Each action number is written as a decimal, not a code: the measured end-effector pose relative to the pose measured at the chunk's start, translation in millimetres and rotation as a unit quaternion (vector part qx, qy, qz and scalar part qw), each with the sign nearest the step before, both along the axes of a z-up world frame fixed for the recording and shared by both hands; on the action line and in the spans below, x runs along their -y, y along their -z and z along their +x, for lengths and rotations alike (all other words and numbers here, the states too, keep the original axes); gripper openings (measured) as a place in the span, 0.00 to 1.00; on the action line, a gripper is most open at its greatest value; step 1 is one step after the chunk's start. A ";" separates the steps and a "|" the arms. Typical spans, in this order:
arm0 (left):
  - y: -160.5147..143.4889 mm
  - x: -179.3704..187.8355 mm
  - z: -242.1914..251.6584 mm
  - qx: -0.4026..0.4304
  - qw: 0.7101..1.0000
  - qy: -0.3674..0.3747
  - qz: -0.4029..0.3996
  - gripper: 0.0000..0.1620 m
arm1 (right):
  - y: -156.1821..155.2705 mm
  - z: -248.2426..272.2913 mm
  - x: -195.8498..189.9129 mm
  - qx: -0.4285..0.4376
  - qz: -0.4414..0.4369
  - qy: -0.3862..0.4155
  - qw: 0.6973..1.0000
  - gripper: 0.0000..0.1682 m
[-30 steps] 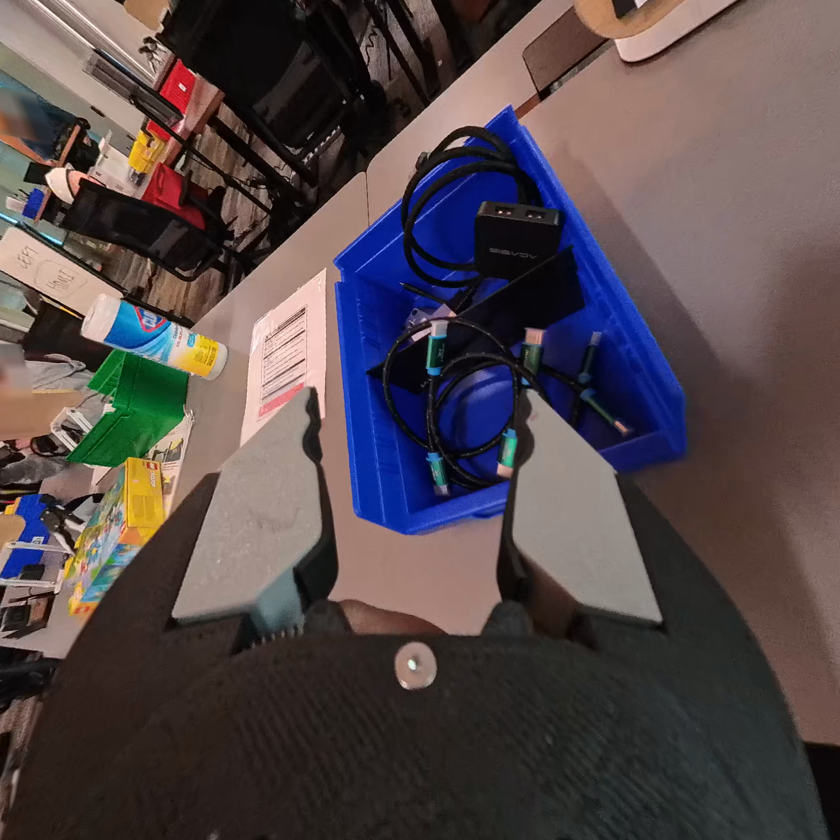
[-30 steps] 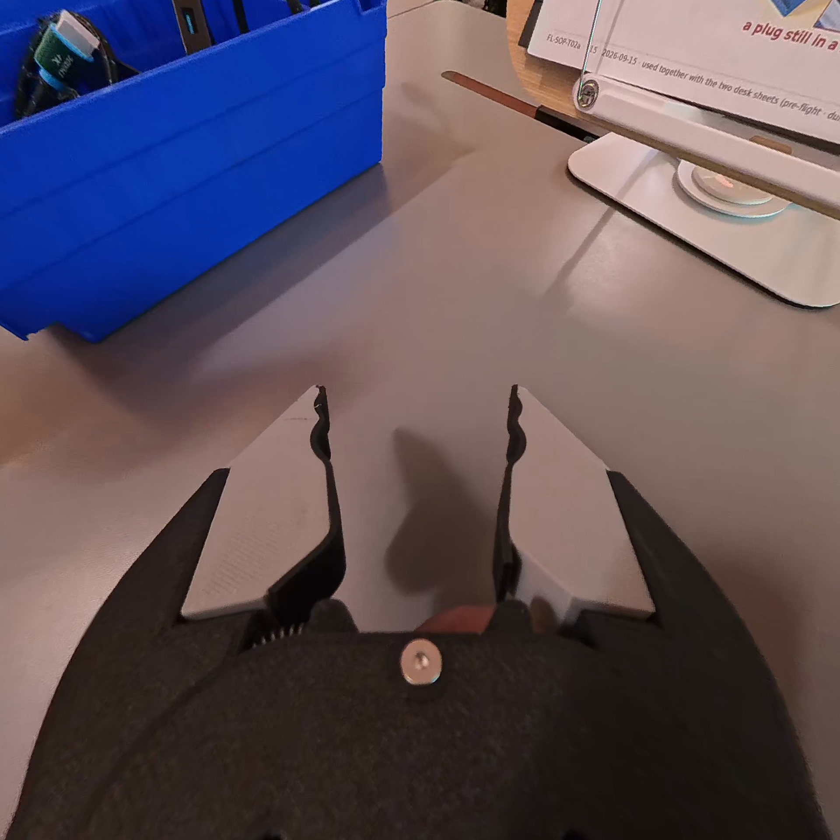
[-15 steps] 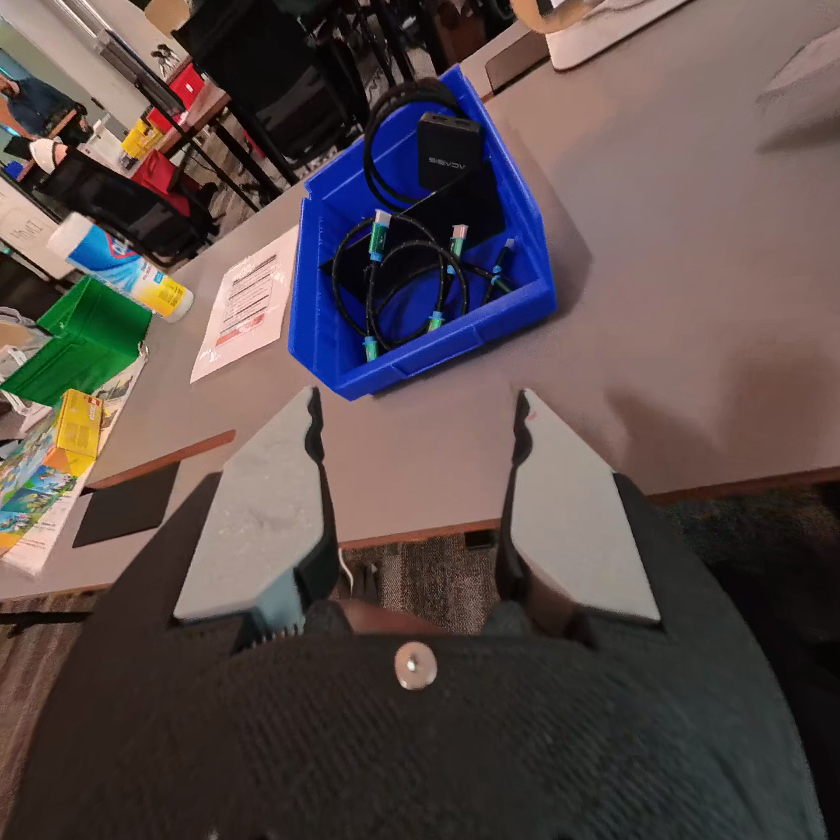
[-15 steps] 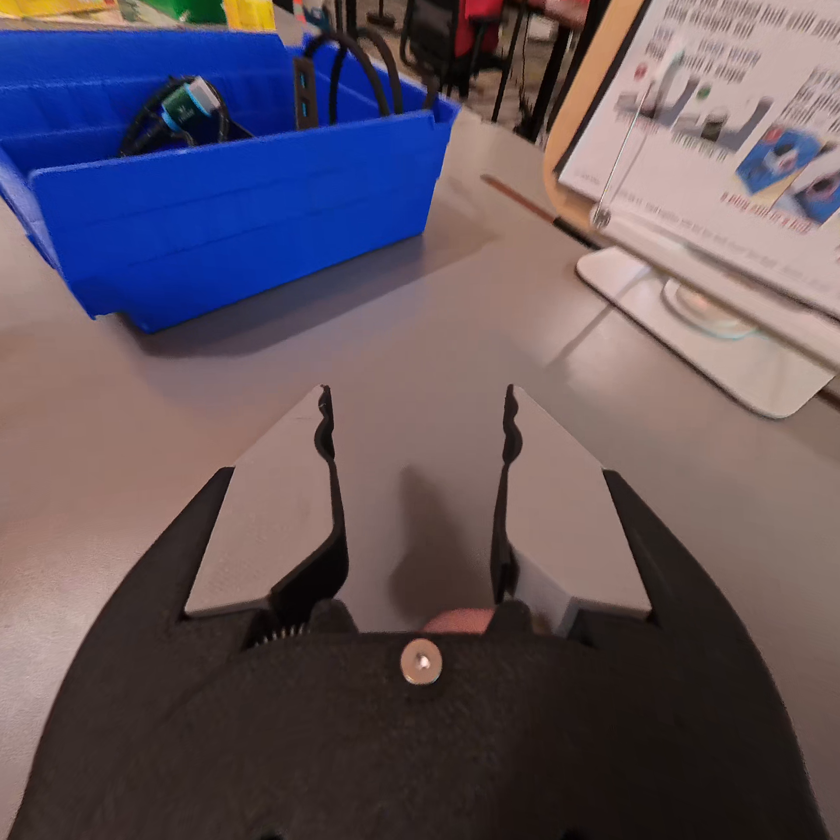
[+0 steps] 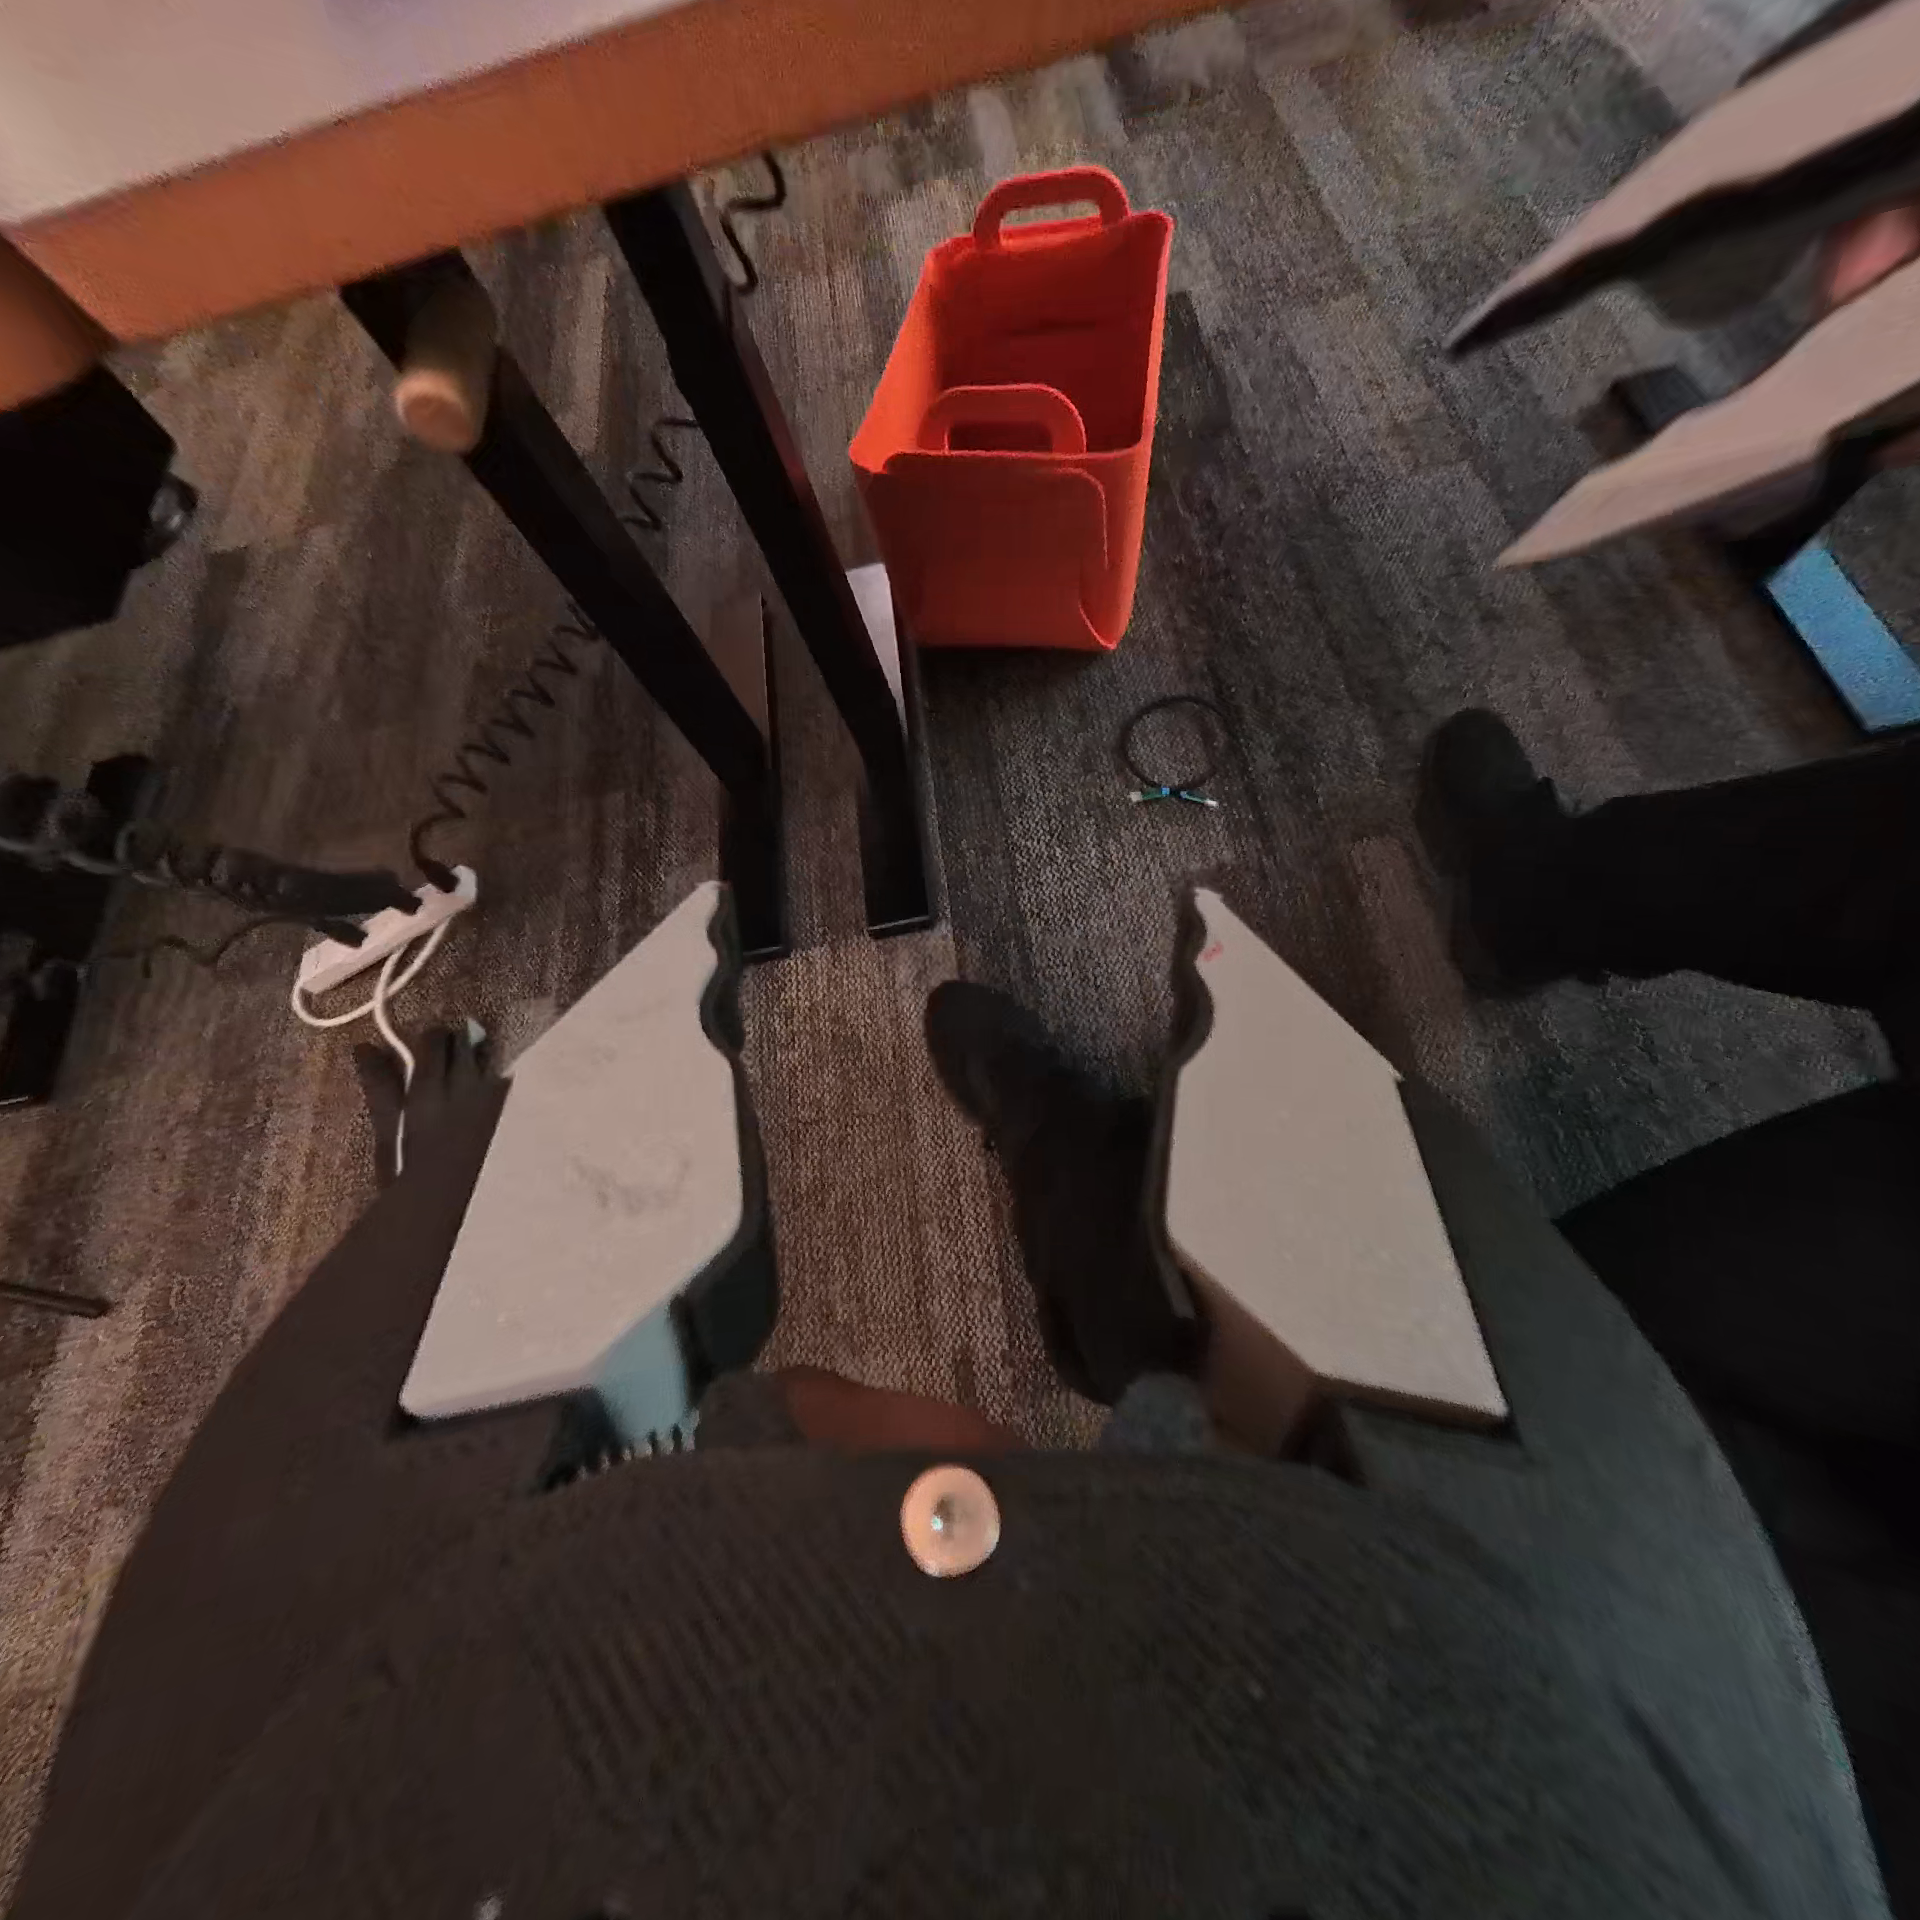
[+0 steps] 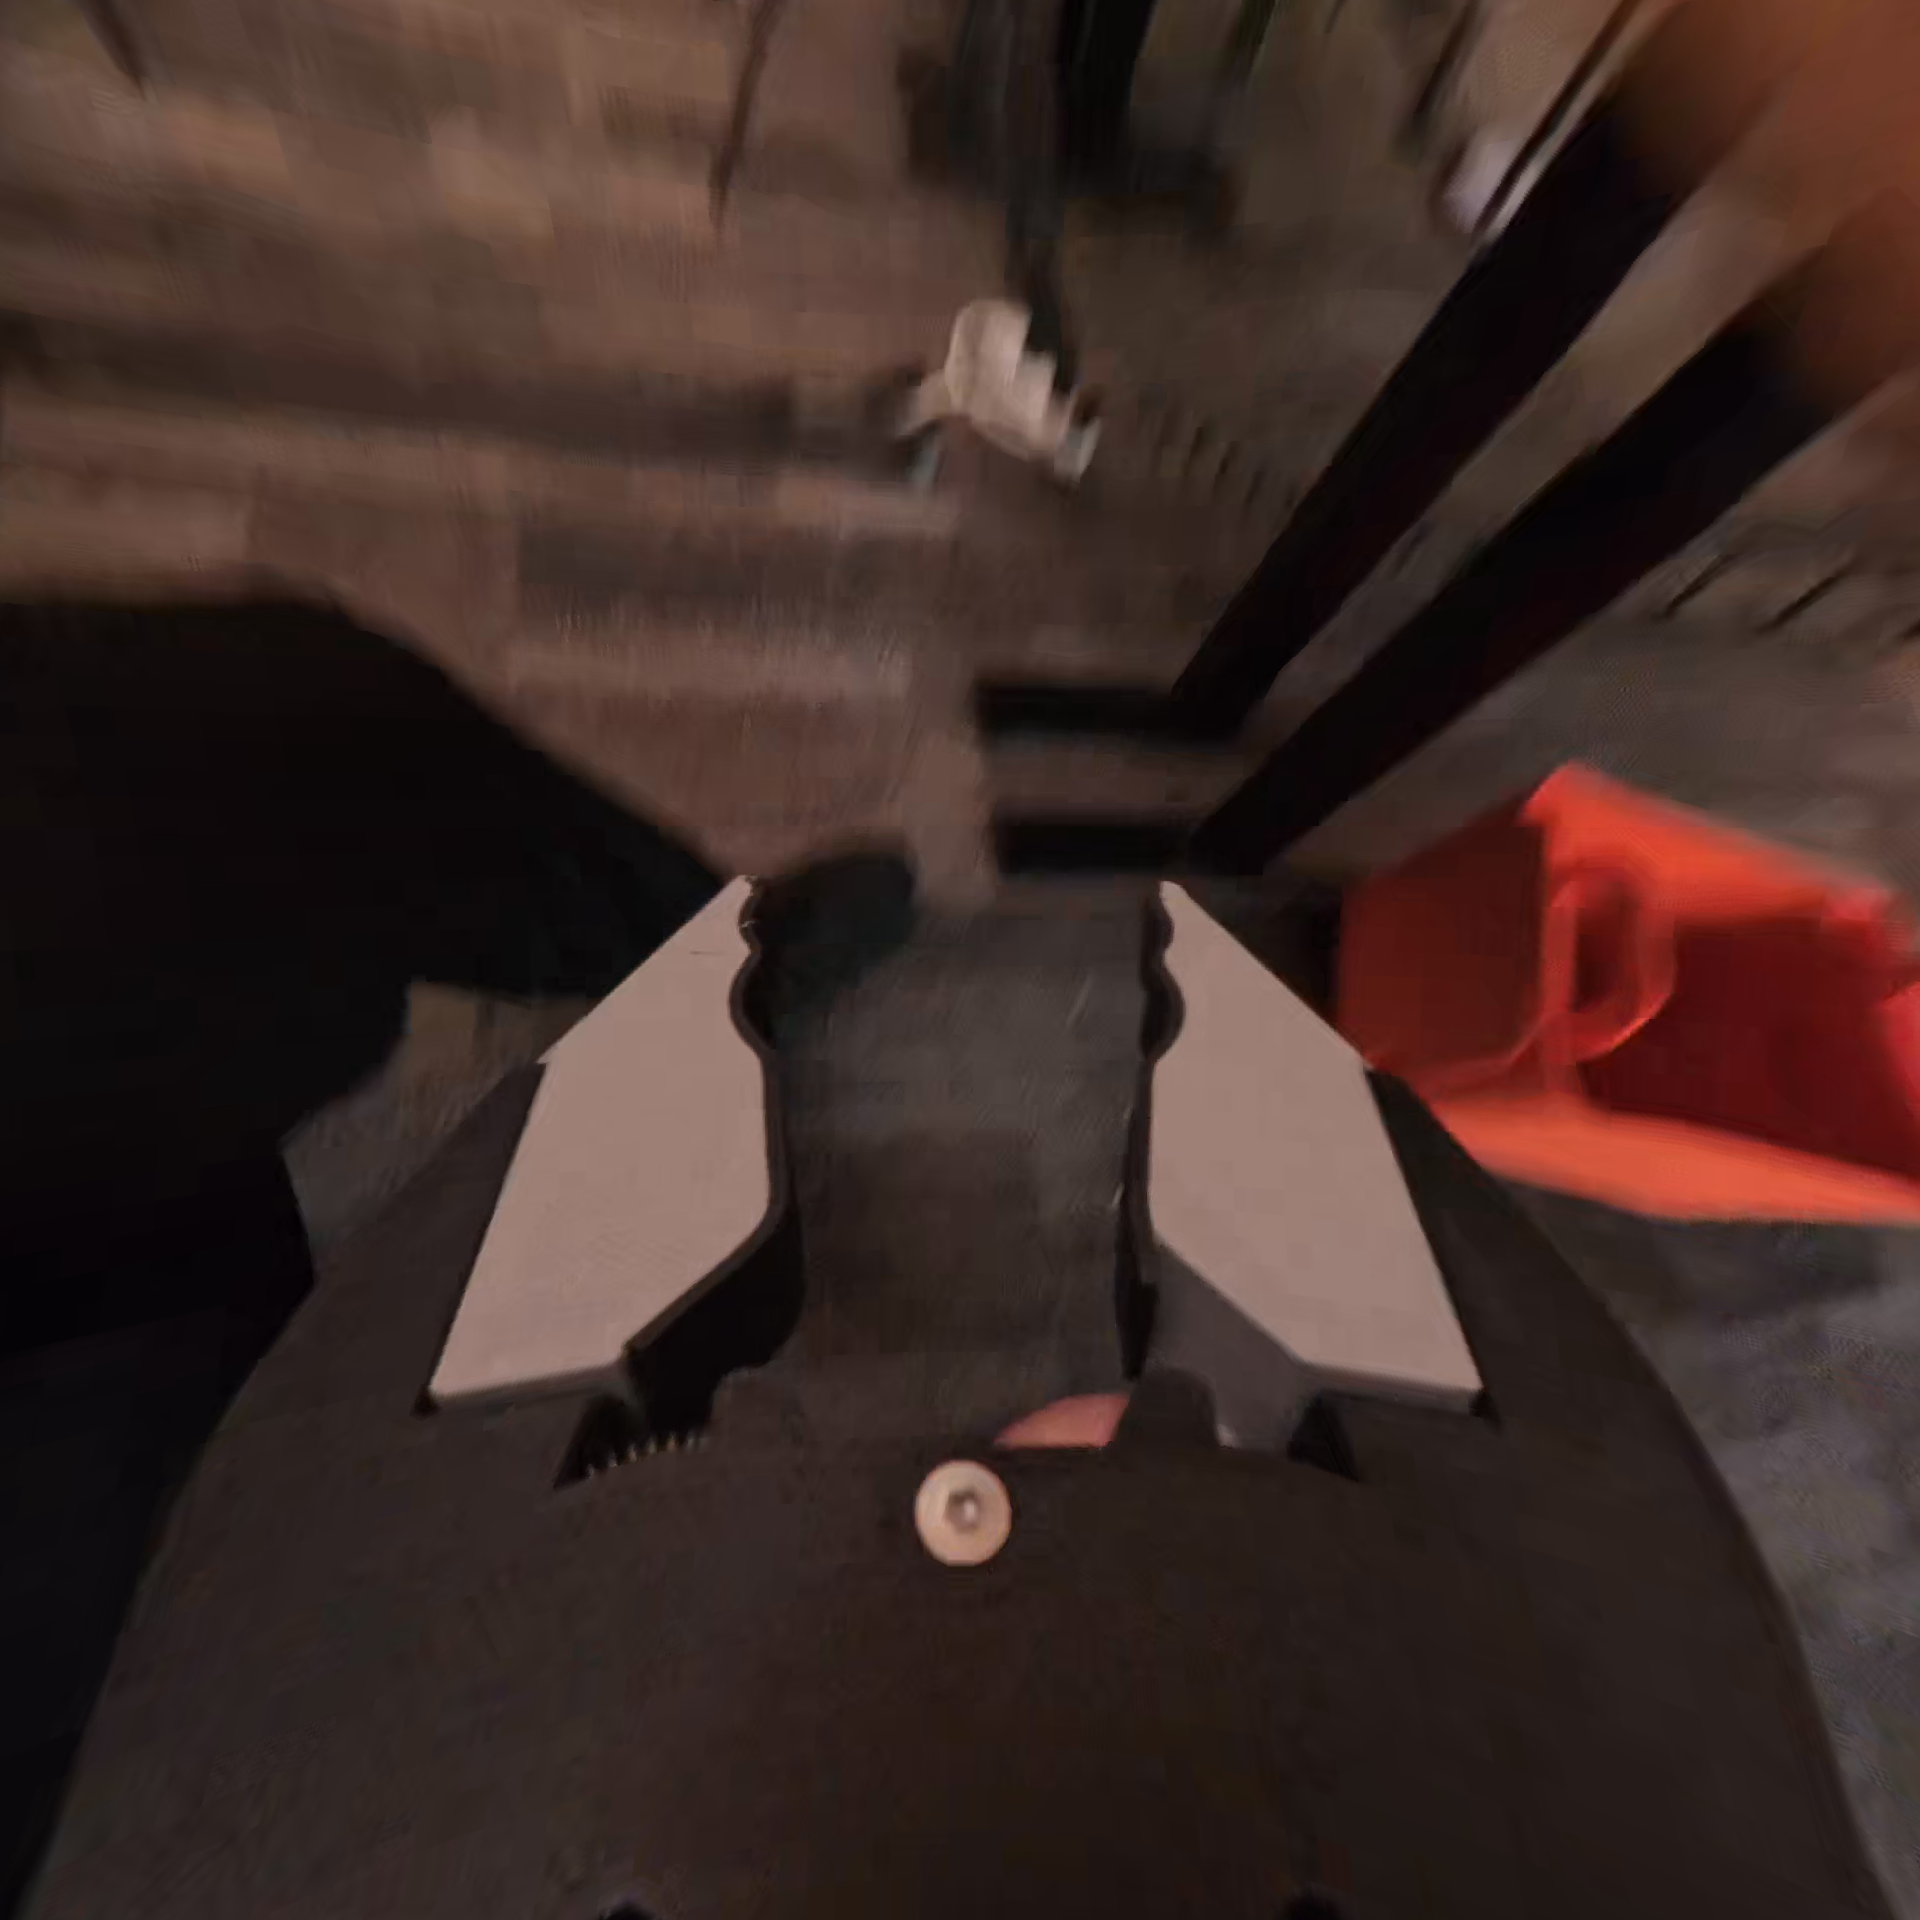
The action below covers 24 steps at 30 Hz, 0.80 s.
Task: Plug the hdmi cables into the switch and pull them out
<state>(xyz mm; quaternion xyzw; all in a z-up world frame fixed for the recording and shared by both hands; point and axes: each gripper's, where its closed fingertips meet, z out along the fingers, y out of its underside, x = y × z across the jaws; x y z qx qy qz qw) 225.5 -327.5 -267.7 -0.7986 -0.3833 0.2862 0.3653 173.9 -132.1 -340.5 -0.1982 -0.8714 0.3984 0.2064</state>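
Both grippers point down at the carpeted floor below the table. My left gripper [image 5: 961, 914] is open and empty. My right gripper [image 6: 951, 904] is open and empty; its view is badly blurred. It also shows at the upper right of the left wrist view [image 5: 1683, 364], open. A small coiled black cable with teal plugs [image 5: 1174, 758] lies on the carpet, beyond the left gripper's tips. The blue bin, the switch and the other cables are out of view.
An orange felt basket [image 5: 1023, 416] stands on the floor, also in the right wrist view [image 6: 1621, 997]. Black table legs [image 5: 727, 582] and the table edge [image 5: 416, 135] are near. A white power strip [image 5: 384, 925] with cords lies left. A person's shoes [image 5: 997, 1049] and dark trouser leg [image 5: 1714, 883] are close.
Both grippers swung away from the tabletop and the blue bin and now point down at the floor under the table. Both stayed open and empty.
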 end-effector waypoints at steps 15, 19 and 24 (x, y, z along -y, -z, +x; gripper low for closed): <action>106.1 195.5 82.1 0.021 0.967 -0.234 -0.101 0.51 | 506.8 -182.8 -138.5 0.255 0.278 0.187 0.907 0.40; 128.4 209.6 67.1 0.004 0.962 -0.223 -0.156 0.46 | 561.1 -208.2 -154.1 0.276 0.315 0.196 0.886 0.38; 148.7 216.7 31.8 0.036 0.966 -0.224 -0.123 0.50 | 592.5 -234.6 -156.7 0.304 0.280 0.254 0.874 0.35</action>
